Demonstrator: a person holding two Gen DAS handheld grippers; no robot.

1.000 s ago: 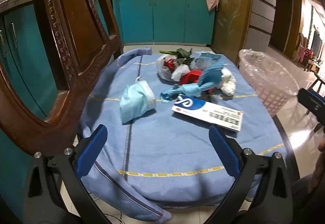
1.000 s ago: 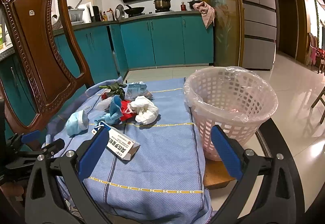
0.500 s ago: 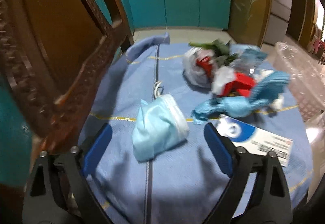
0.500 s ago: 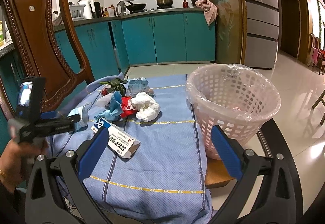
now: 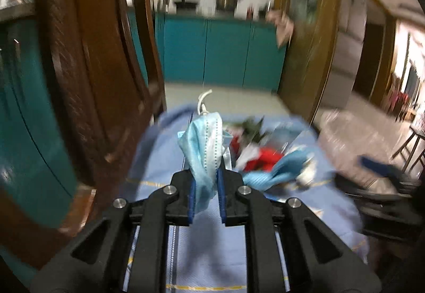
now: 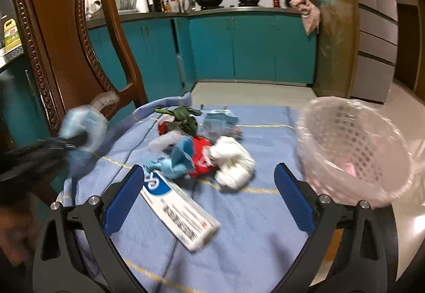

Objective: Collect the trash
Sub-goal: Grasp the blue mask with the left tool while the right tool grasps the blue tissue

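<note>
While the blue cloth (image 6: 247, 216) covered the table from edge to edge, the carved wooden chair (image 6: 66, 53) rose at its left side, just beside the cloth's folded border. At the right edge stood the pink lattice basket (image 6: 353, 149), lined with a clear bag, its rim near the right gripper's (image 6: 209, 197) right finger. That gripper hovered low over the near part of the cloth with its blue fingers (image 6: 292, 197) spread wide and nothing between them.

Between and just beyond them lay the long white-and-blue carton (image 6: 180, 216), flat and slanted on the cloth. Past it sat the trash heap (image 6: 202, 149) (a white wad, red plastic, a twisted blue rag, dark leaves and a clear wrapper, all touching). The white wad (image 6: 233, 162) lay on the side of the heap nearest the basket.

The left gripper (image 5: 204, 184) was lifted clear of the cloth, its blue pads (image 5: 220, 194) pressed in on the crumpled blue face mask (image 5: 205, 152), which stood up out of the narrow gap with a white ear loop (image 5: 203, 101) sticking up at the top. In the right wrist view the same mask (image 6: 85, 130) showed as a blur at the left edge of the table, in front of the chair.
</note>
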